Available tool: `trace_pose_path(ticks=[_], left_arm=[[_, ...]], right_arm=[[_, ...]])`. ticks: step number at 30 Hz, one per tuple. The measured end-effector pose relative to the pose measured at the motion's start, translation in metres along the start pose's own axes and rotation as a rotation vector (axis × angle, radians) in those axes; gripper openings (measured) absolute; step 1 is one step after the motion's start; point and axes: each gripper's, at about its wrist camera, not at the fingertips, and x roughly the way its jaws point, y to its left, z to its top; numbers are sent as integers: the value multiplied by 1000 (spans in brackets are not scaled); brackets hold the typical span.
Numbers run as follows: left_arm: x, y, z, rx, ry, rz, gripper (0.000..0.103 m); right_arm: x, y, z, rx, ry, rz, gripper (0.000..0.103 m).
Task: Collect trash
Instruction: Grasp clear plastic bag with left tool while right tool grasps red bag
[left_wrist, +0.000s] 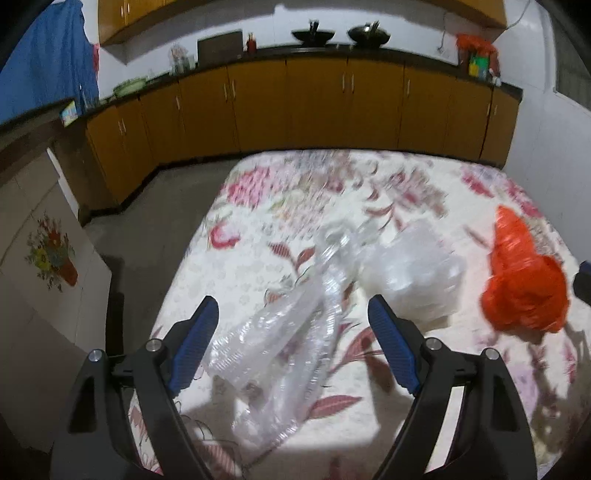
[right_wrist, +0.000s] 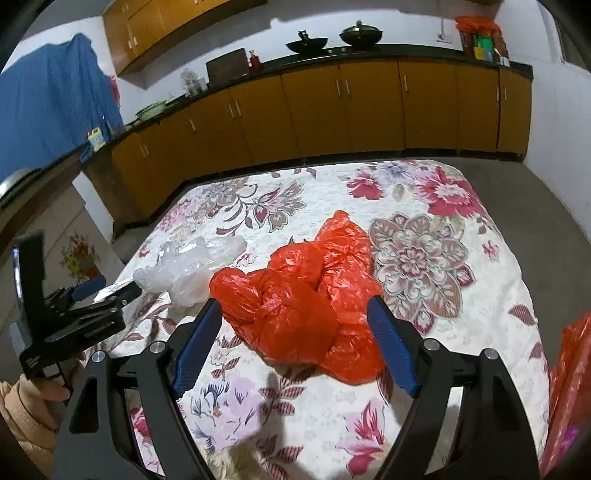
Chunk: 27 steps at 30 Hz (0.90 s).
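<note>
In the left wrist view, the left gripper (left_wrist: 291, 310) is seen with its jaws spread wide and nothing held. A crumpled clear plastic wrapper (left_wrist: 288, 332) lies on the floral tablecloth (left_wrist: 258, 206) between and below the blue ribbed pads (left_wrist: 195, 343); whether it is touched cannot be told, as the picture is smeared by motion. Just beyond it a whitish crinkled plastic bag (left_wrist: 410, 273) is seen, and a red plastic bag (left_wrist: 524, 280) lies well to the right. A slip is to be feared here: the clear film is thin, glossy and springy, so it may be squeezed out sideways when the pads are closed, or only a fold may be caught. The cloth could also be pinched along with it if the pads are lowered too far.

In the right wrist view, the right gripper (right_wrist: 295, 339) is likewise held apart and empty, with the red plastic bag (right_wrist: 306, 299) bunched between its pads on the cloth. The bag is soft, wrinkled and puffed, with a twisted middle; a loose lobe may be grabbed and the rest left trailing. The whitish plastic bag (right_wrist: 188, 266) lies to its left, near the left gripper (right_wrist: 85, 291). Another red sheet (right_wrist: 569, 387) is glimpsed at the right edge.
</note>
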Motion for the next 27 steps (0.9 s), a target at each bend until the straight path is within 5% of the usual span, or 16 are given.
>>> trace_pose_path(ticks=[5,10,12,15,20,27], left_arm=[[19,17,-3,-71,79,-56,69],[26,21,-4,-88,109,-102,42],[25,20,-4,-78,109,-110,23],[24,18,-4,-71,107,-126,11],[18,14,-5,-64,95,-139,9],[-2,13,-1,-65,50,-126,9]], right_arm=[[13,8,1,-44,31,3,80],[21,14,-6,-77,70,8,80],[23,13,-9,-76,82,13,80],[25,12,-11,-73,98,17,68],[27,8,-14,-64,108,25,44],[12,4,-16,-39,87,49,32]])
